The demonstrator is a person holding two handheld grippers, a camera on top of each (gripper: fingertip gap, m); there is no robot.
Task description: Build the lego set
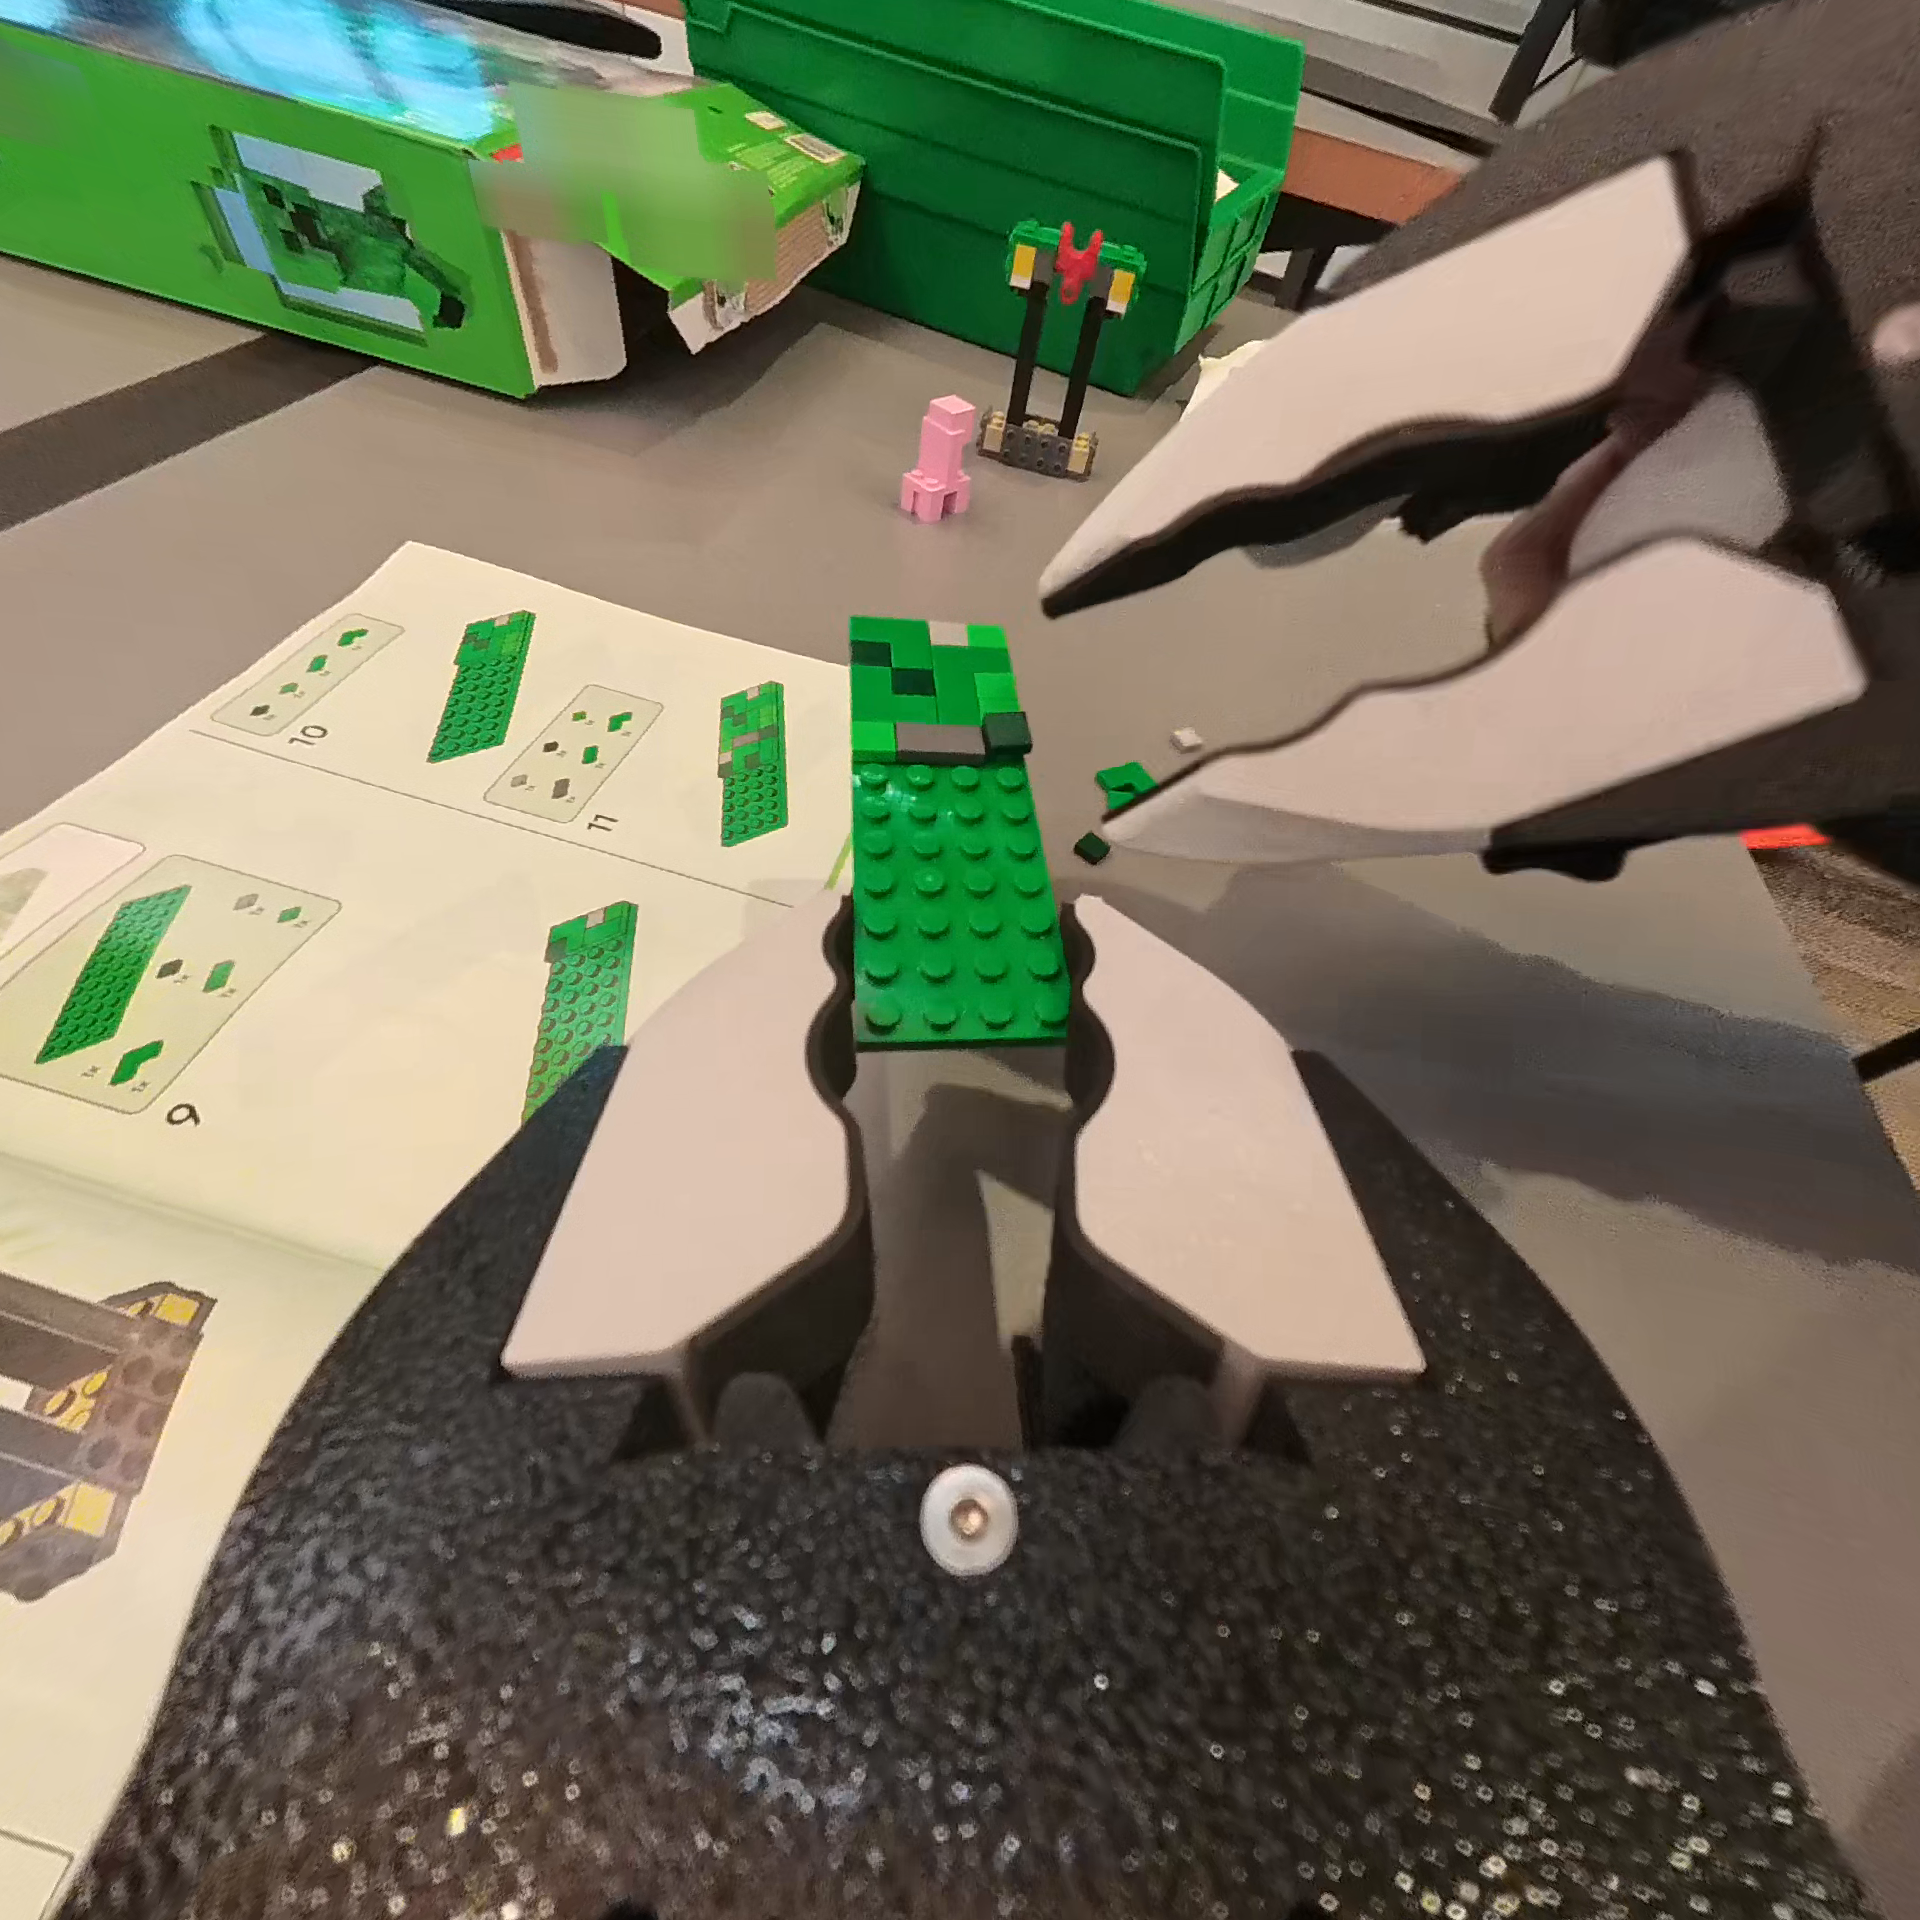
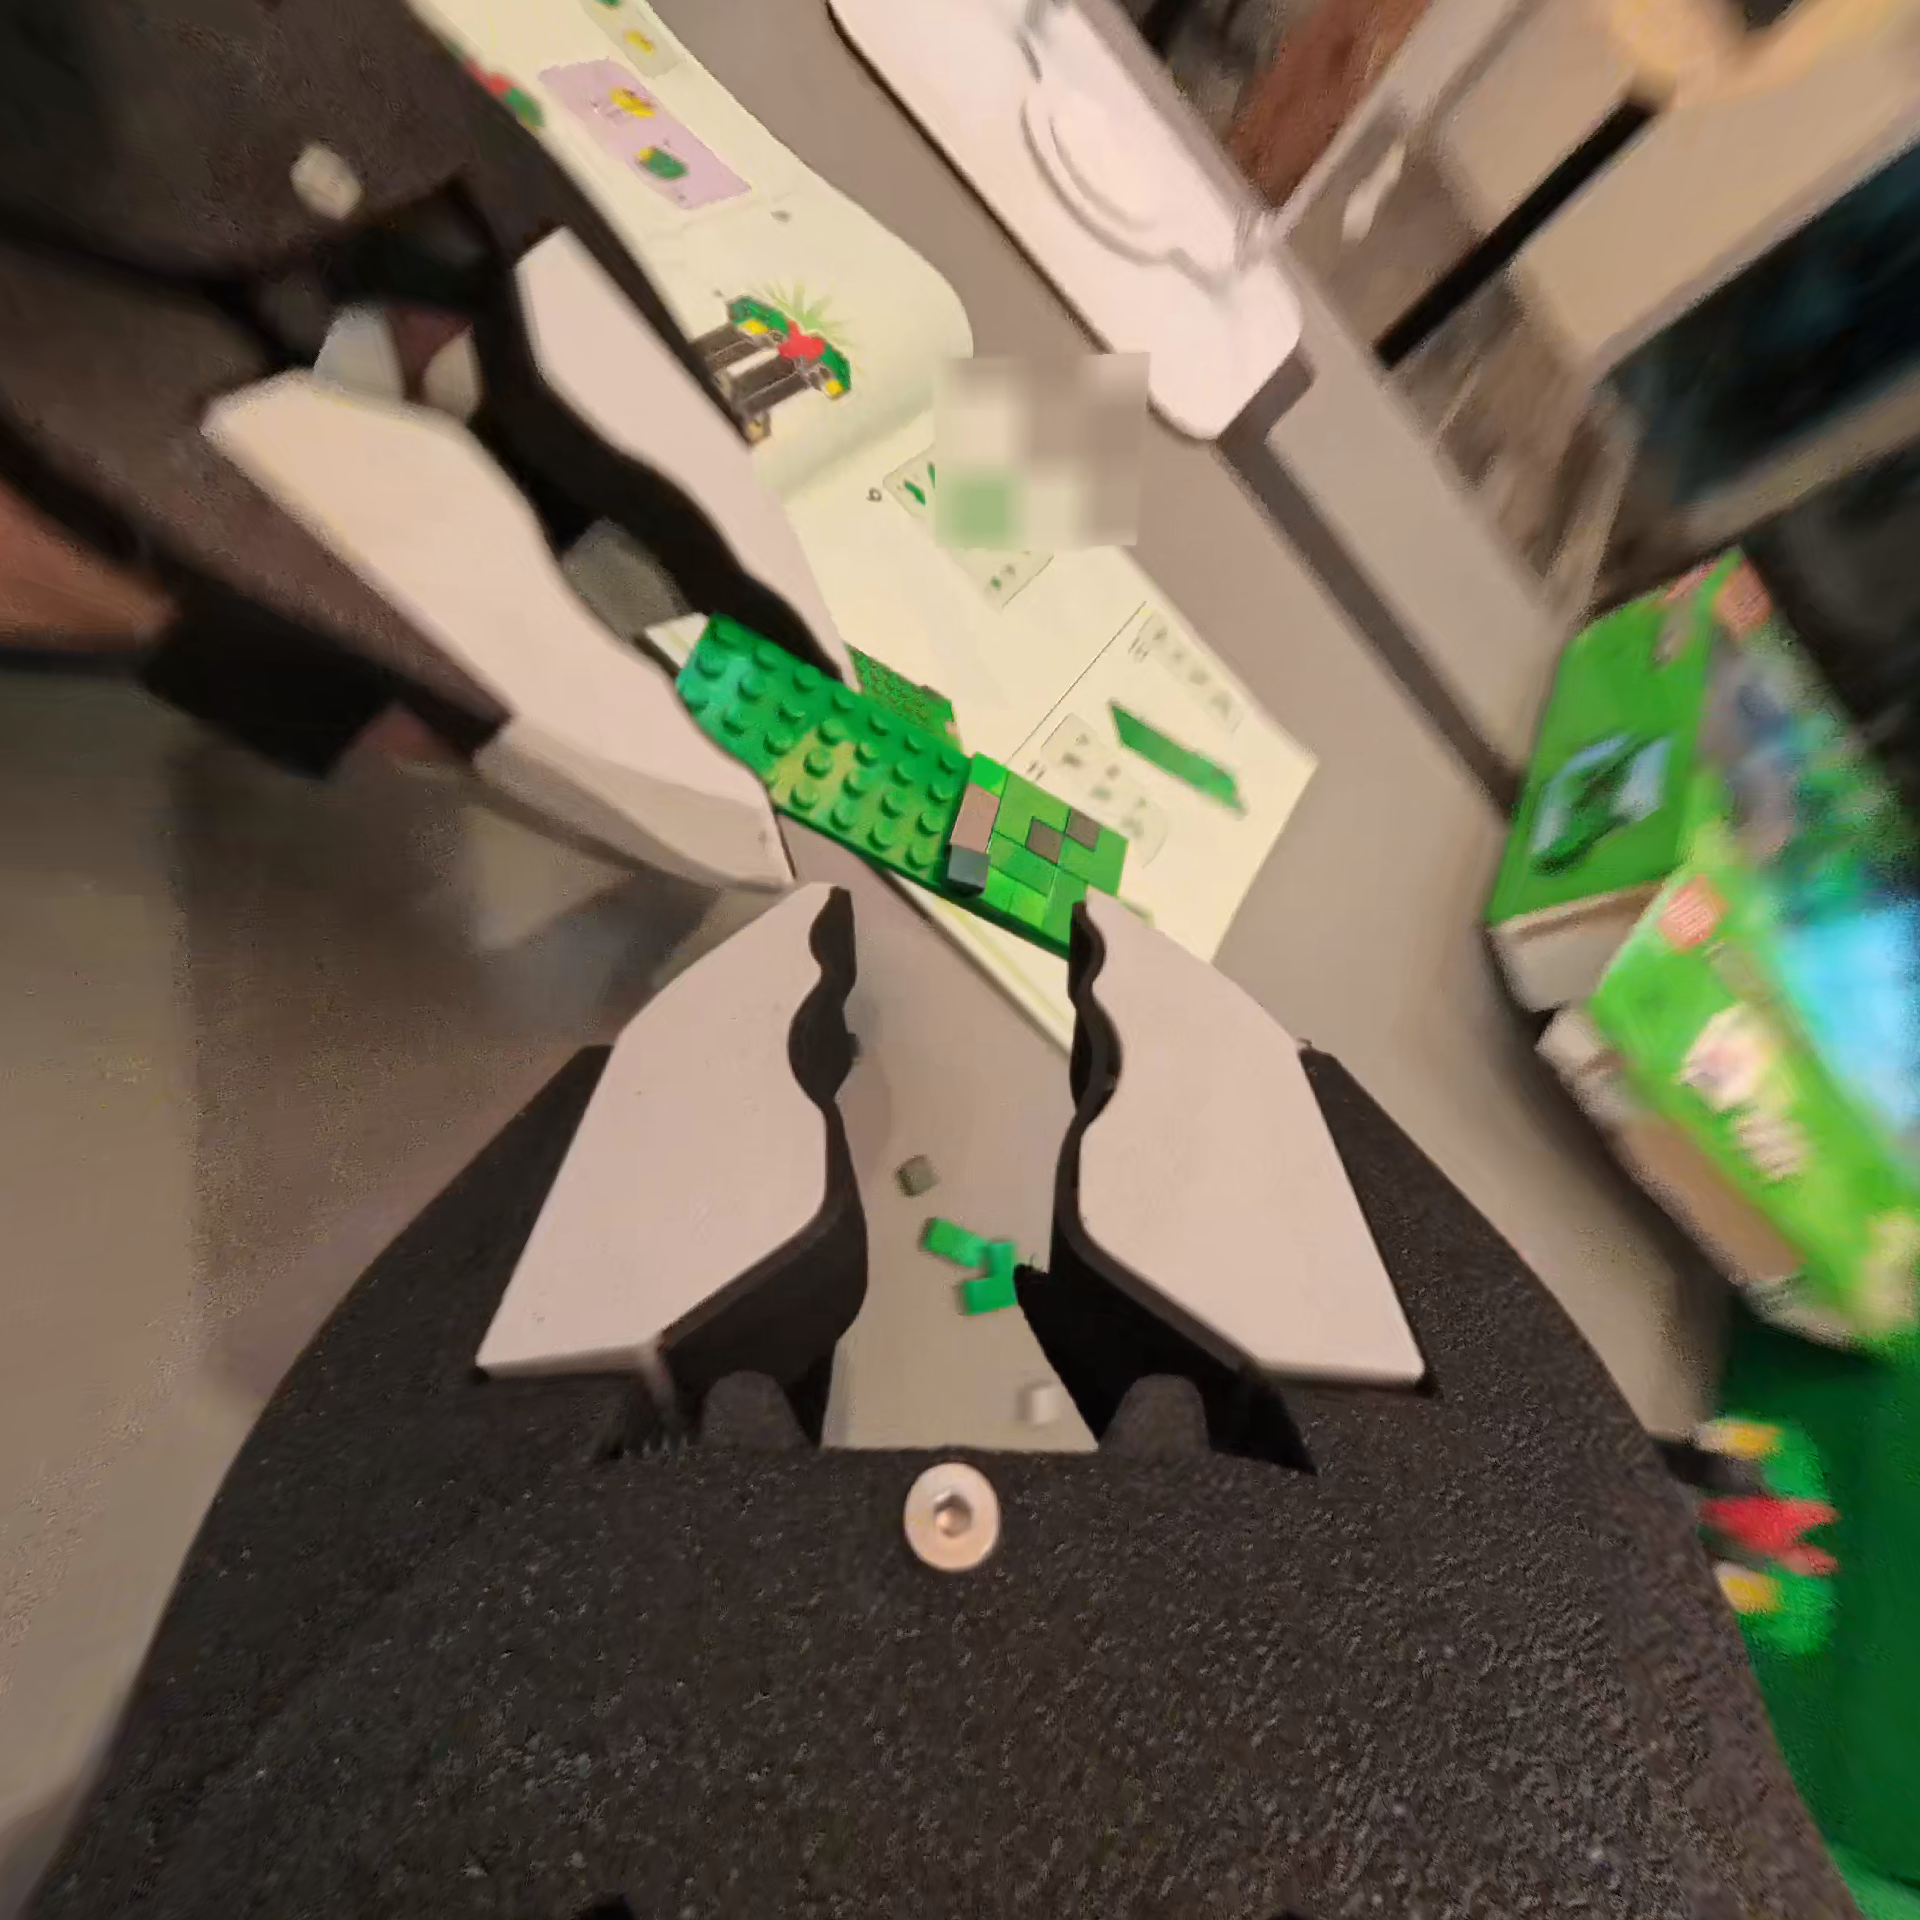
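Between the left gripper's (image 1: 961,914) fingers sits the green studded plate's (image 1: 956,914) near end, pinched; the instruction booklet (image 1: 312,883) runs off-frame left. Right wrist view, blurred: right gripper (image 2: 961,914) spread over loose green tiles (image 2: 971,1262).

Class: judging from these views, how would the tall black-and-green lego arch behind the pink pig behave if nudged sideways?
The lego arch would probably tip: thin black posts carry a wider green top over a small base. It looks light, so it might slide first. The pink pig beside it could get knocked.
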